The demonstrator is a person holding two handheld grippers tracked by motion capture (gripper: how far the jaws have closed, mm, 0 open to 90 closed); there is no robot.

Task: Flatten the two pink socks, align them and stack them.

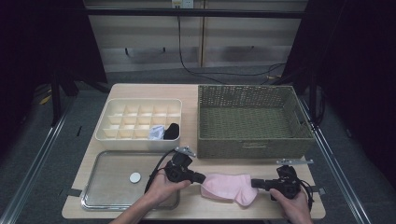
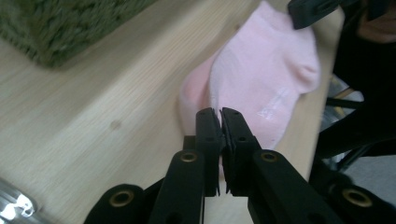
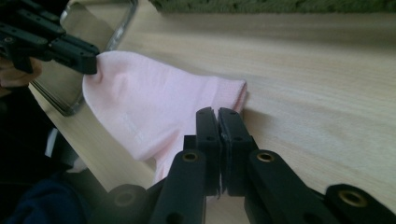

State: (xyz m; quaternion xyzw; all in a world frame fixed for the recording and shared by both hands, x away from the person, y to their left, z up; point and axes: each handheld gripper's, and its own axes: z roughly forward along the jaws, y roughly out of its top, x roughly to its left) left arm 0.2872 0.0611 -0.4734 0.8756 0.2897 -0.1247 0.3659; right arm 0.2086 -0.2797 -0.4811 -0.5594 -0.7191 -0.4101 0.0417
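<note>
The pink sock (image 1: 229,187) lies flat near the front edge of the table (image 1: 215,213), between the steel tray (image 1: 100,198) at the front left corner and the front right corner, just in front of the wicker basket (image 1: 252,149).

Biggest risk from here, probably: each gripper has only a thin bit of fabric, so if the person lifts or pulls the two ends apart unevenly, one edge could slip free and the sock would flop, maybe off the front edge since it sits so close. Tugging too hard would also just stretch it instead of folding it neatly.

Left gripper (image 1: 201,178): jaws pressed nearly together, pinching the sock's left end. Right gripper (image 1: 254,182): same deal, jaws squeezed onto the sock's right end. The compartment organizer (image 1: 105,133) already holds a couple of rolled socks (image 1: 164,132).
</note>
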